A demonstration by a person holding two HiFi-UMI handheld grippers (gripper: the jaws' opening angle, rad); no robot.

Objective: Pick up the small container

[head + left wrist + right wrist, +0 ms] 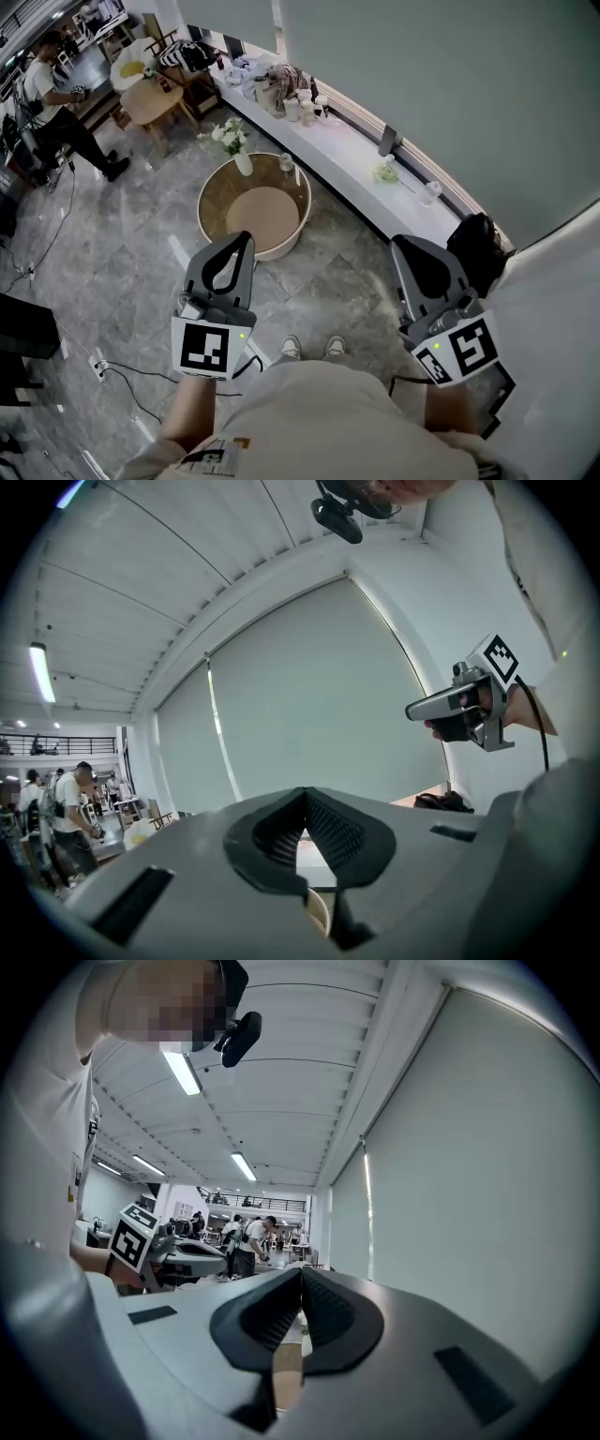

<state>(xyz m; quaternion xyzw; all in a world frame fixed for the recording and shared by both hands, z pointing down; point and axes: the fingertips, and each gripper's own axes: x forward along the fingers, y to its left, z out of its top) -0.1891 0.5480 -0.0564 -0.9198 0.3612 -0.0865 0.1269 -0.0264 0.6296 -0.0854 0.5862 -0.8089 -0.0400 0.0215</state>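
With the left hand-held gripper (244, 238) and right hand-held gripper (399, 244) both empty, jaws pressed together, well apart from the small container (286, 162) on the round bench (211, 192) (near a flower vase (243, 165)), an unopened reach could topple it.

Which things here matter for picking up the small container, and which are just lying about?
Job: probably the small pale container on the round glass-topped table; left claw and right claw, both shut, empty.
Lying about: white vase of flowers; black bag; clutter on the long white ledge.
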